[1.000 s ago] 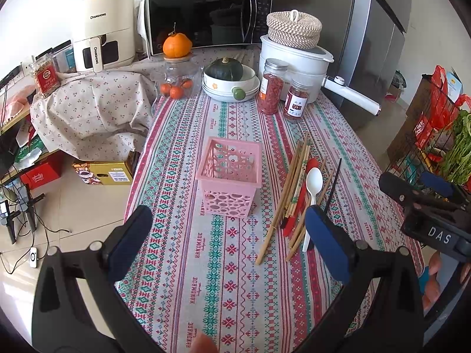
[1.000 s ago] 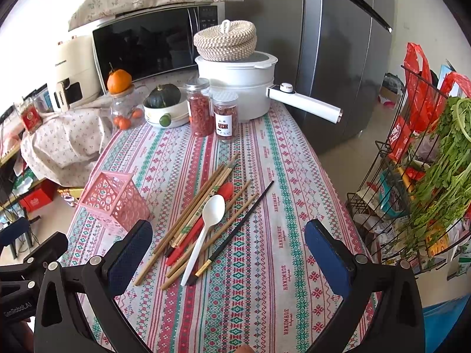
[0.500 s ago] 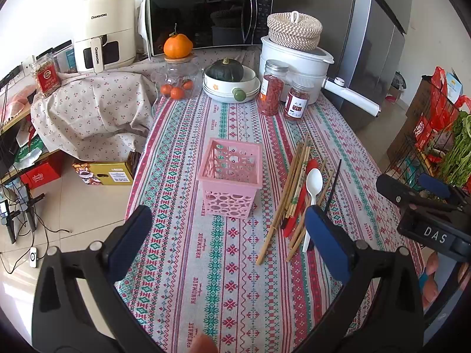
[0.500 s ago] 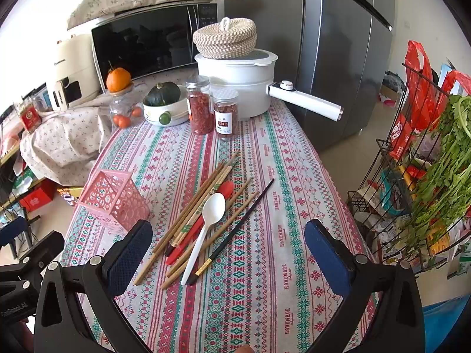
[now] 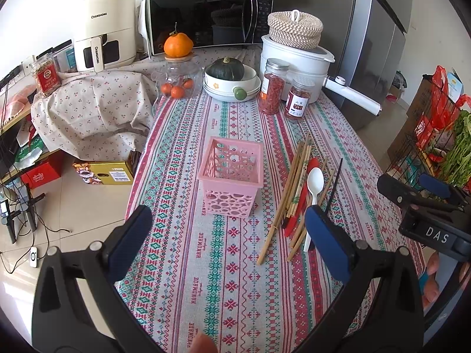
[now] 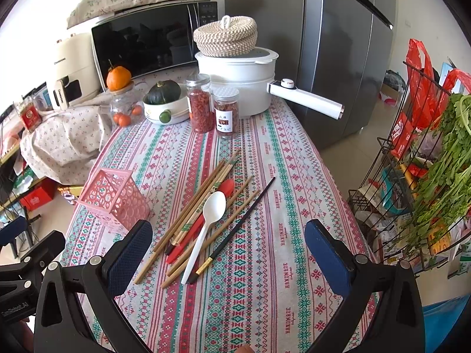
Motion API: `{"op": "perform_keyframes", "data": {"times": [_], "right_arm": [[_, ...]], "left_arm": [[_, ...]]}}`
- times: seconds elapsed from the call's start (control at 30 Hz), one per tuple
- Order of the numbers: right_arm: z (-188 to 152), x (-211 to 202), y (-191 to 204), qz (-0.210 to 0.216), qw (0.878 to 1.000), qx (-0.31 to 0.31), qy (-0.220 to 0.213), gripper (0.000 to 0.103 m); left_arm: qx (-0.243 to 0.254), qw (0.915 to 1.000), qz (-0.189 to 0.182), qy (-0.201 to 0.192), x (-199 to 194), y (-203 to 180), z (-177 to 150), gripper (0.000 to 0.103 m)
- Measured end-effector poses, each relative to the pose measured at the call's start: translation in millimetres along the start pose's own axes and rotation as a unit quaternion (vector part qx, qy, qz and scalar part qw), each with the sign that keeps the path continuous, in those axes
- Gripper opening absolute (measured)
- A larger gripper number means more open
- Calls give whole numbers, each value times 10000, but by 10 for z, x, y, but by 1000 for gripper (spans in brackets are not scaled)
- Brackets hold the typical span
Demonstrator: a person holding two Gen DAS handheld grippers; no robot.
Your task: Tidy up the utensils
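Observation:
A pink perforated basket (image 5: 231, 176) stands empty on the patterned tablecloth; it also shows in the right wrist view (image 6: 113, 198). To its right lies a pile of utensils: several wooden chopsticks (image 5: 290, 182) (image 6: 200, 197), a white spoon (image 5: 313, 189) (image 6: 206, 226), a red spoon (image 5: 300, 203) (image 6: 203, 220) and a black chopstick (image 5: 334, 185) (image 6: 238, 226). My left gripper (image 5: 228, 241) is open and empty, just short of the basket. My right gripper (image 6: 228, 253) is open and empty, just short of the pile; it shows at the right edge of the left wrist view (image 5: 424, 206).
At the table's far end stand two spice jars (image 6: 213, 108), a white pot (image 6: 238, 85) with a long handle, a bowl with a squash (image 6: 166, 103) and a glass jar with oranges (image 6: 123, 108). A wire rack with greens (image 6: 426, 161) stands right of the table.
Both views have shifted slightly; the grippers have edged a little closer to the table. Nothing on the table has moved.

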State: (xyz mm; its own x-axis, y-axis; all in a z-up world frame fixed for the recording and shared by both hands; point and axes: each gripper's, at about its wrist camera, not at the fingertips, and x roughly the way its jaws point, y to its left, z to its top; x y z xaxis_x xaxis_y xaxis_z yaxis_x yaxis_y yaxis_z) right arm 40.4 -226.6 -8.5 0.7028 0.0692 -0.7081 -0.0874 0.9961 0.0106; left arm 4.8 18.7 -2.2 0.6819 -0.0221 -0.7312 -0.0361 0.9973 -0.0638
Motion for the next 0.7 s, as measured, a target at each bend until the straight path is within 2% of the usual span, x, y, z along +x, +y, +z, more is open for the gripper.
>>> {"op": "perform_keyframes", "data": {"times": [0.4, 0.6, 0.7], "right_arm": [[8, 86, -58, 17, 9999, 89, 134, 103], [199, 373, -307, 48, 9978, 379, 548, 103], [286, 570, -436, 32, 9963, 400, 761, 103]], "left_arm": [[130, 9998, 5, 157, 94, -22, 46, 103], [796, 9957, -62, 472, 266, -291, 262, 103], [993, 9918, -290, 745, 402, -460, 408, 103]]}}
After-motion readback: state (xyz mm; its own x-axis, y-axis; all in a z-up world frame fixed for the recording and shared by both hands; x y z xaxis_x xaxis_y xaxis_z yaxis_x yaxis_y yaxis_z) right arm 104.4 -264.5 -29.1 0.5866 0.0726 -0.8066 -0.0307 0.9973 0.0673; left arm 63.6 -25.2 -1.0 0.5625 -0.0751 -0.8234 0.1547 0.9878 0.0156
